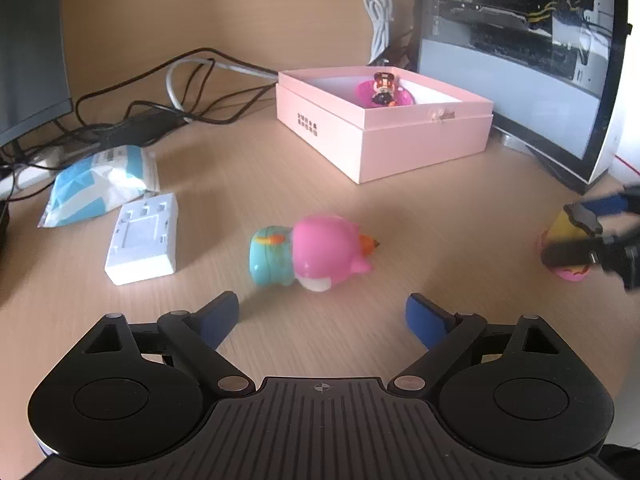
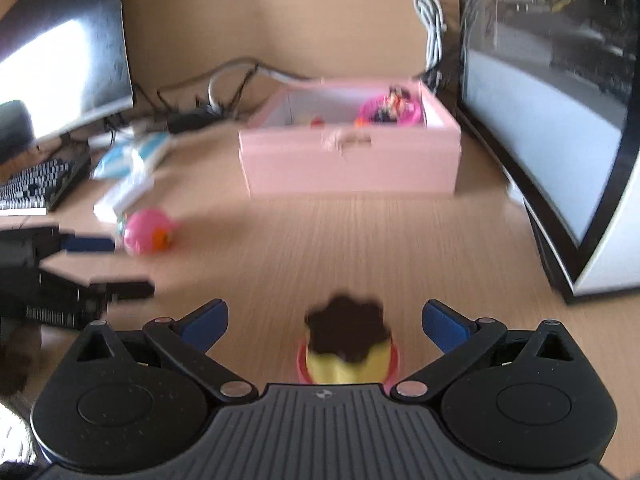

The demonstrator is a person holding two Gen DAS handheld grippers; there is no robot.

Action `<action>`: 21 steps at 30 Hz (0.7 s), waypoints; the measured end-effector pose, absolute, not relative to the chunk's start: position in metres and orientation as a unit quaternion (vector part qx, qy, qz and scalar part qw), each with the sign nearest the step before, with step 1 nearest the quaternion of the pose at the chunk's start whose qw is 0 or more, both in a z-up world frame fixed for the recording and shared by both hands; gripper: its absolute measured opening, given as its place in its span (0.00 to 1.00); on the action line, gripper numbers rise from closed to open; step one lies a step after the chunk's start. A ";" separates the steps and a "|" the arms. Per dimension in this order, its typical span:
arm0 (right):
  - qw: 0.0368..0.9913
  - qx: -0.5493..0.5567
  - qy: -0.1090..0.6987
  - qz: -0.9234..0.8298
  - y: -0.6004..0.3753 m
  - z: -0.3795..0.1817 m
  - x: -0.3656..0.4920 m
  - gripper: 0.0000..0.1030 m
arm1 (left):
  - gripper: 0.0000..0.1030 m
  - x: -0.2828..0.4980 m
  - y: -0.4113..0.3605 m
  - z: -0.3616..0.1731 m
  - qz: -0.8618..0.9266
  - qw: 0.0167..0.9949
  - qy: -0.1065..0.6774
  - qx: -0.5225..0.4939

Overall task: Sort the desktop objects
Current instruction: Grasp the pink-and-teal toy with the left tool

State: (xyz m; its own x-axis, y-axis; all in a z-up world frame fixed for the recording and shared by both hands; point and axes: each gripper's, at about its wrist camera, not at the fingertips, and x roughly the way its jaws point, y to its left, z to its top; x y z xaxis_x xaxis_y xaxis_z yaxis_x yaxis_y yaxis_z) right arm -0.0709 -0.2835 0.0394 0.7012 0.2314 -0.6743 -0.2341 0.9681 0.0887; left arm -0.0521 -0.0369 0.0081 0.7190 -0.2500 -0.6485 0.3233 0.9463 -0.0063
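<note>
The desk (image 1: 440, 216) looks like matt, pale wood-grain laminate. The pink toy (image 1: 320, 252) on it is glossy, smooth plastic. Further back, the pink box (image 1: 400, 144) looks like matt card, and the tissue pack (image 1: 100, 184) at left is shiny, crinkled film

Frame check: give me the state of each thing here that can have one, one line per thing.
Pink box: open, a figurine inside.
Pink toy: lying on its side on the desk, untouched.
Pudding toy: upright on the desk, between the right gripper's jaws, pads clear of it.
Left gripper: open, empty, just short of the pink toy.
Tissue pack: lying flat.
</note>
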 end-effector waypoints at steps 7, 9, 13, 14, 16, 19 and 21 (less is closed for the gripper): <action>0.919 -0.013 0.379 0.103 -0.288 0.024 -0.088 1.00 | 0.94 -0.053 -0.036 0.009 -0.159 0.926 0.340 0.040; 0.922 -0.020 0.375 0.098 -0.285 0.023 -0.092 1.00 | 0.94 -0.053 -0.036 0.009 -0.158 0.926 0.340 0.038; 0.927 -0.032 0.363 0.088 -0.279 0.021 -0.095 1.00 | 0.95 -0.053 -0.035 0.009 -0.153 0.927 0.340 0.034; 0.928 -0.032 0.362 0.088 -0.279 0.020 -0.095 1.00 | 0.95 -0.052 -0.035 0.009 -0.152 0.927 0.341 0.036; 0.928 -0.032 0.361 0.089 -0.280 0.020 -0.094 1.00 | 0.95 -0.052 -0.037 0.009 -0.149 0.927 0.341 0.040; 0.930 -0.029 0.357 0.089 -0.280 0.019 -0.096 1.00 | 0.96 -0.051 -0.038 0.009 -0.146 0.927 0.343 0.042; 0.928 -0.032 0.360 0.091 -0.278 0.020 -0.099 1.00 | 0.97 -0.051 -0.038 0.008 -0.143 0.927 0.344 0.041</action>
